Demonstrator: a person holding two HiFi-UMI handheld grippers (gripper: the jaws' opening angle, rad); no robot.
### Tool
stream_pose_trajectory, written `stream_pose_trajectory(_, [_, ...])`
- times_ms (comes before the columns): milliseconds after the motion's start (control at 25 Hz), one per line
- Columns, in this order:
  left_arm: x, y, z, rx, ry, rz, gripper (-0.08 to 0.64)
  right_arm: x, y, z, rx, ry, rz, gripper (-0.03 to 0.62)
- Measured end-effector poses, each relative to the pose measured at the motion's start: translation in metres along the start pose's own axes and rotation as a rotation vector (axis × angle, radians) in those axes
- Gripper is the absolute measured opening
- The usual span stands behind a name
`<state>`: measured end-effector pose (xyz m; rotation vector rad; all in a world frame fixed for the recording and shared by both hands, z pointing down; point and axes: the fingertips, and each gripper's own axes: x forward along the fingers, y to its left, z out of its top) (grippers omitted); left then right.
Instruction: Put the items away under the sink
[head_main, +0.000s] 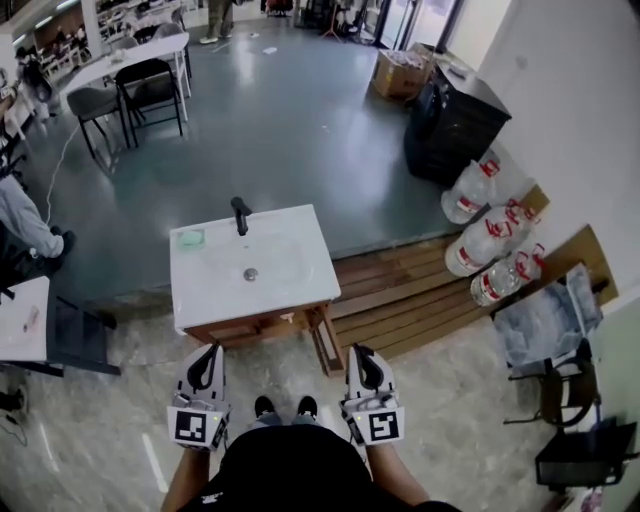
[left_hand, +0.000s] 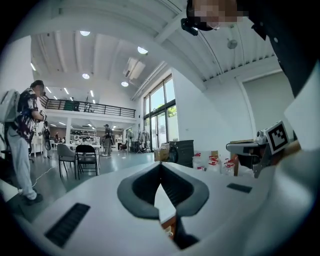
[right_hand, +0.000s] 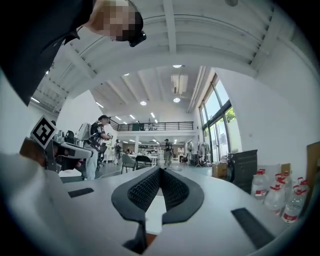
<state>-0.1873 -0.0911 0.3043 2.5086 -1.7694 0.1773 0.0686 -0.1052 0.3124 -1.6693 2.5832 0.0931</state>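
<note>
The white sink (head_main: 300, 285) stood on a wooden cabinet (head_main: 260, 328). A black tap (head_main: 240, 214) rose at its far edge, and a green pad (head_main: 190, 239) lay flat on its far-left corner.

Seen from the head, the top of the sink (head_main: 300, 285) hid whatever lay beneath it. Only a strip of the wooden cabinet (head_main: 262, 327) showed along its near edge. A green thing (head_main: 190, 238), perhaps a sponge, sat at the sink's far left corner, too small to tell. A person (head_main: 25, 225) at the left was cut off by the picture's edge.
</note>
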Motion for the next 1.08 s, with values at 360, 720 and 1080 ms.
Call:
stream_pose_trajectory(360, [-0.002,-0.002,0.017,-0.032,-0.093,0.004,0.006,-0.011,-0.016,0.011,-0.024,-0.029,-0.078,0.014])
stream_pose_trajectory(720, [-0.003,-0.009,0.019,-0.030,-0.111,0.009,0.007,-0.016,-0.017,0.017,-0.037,-0.033,-0.077,0.012])
stream_pose_trajectory(1080, [-0.003,-0.011,0.020,-0.002,-0.128,0.011,0.007,-0.017,-0.029,0.025,0.012,-0.062,-0.088,0.012])
